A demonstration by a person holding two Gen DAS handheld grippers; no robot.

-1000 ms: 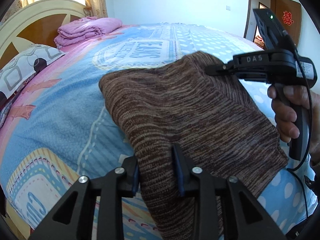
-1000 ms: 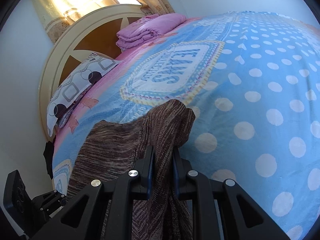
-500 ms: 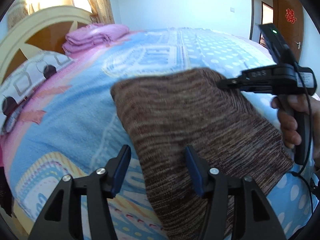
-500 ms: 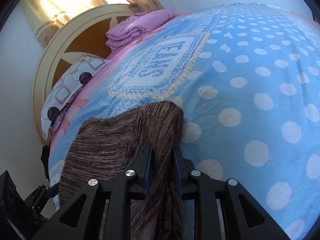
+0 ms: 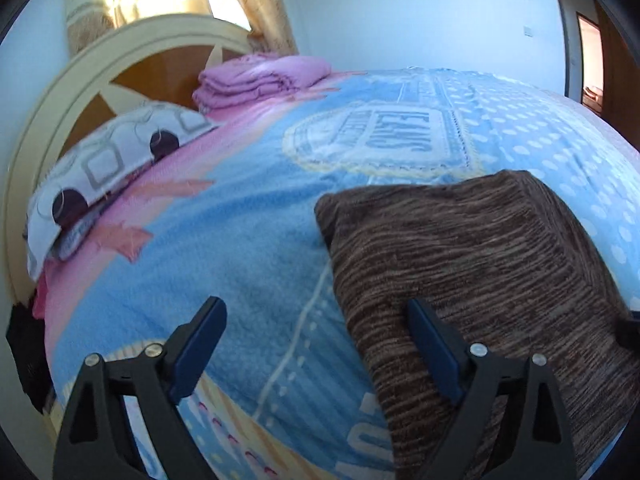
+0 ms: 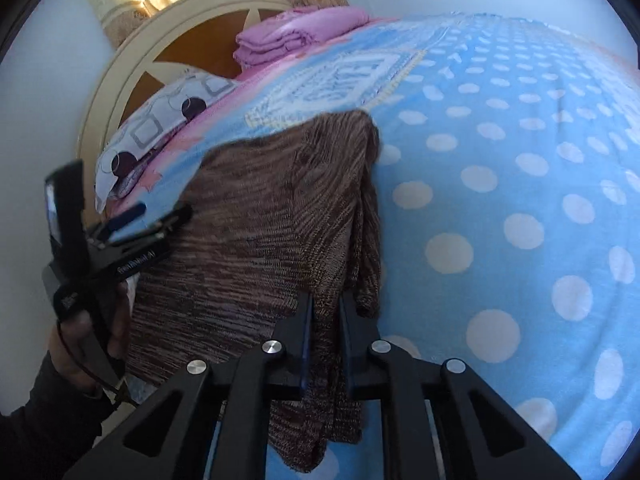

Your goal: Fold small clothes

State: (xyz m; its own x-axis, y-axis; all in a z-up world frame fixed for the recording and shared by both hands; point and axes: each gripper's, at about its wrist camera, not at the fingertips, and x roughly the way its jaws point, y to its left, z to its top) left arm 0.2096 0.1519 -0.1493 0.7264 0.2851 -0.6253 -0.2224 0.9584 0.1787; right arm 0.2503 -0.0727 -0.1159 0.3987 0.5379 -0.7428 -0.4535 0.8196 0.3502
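Here, right gripper (image 6: pixel 324 332) clamped on brown knit (image 5: pixel 472 264), left gripper (image 5: pixel 316 356) just opened wide and empty: one-sided pull likely to skew fold.

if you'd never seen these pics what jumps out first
The brown knit garment lying on the bright blue polka-dot blanket stands out first. The right gripper pinches its near edge. The left gripper, whose fingers have just been opening, is spread wide at the garment's other side, gripping nothing. Behind, folded pink bedding sits by the cream headboard.
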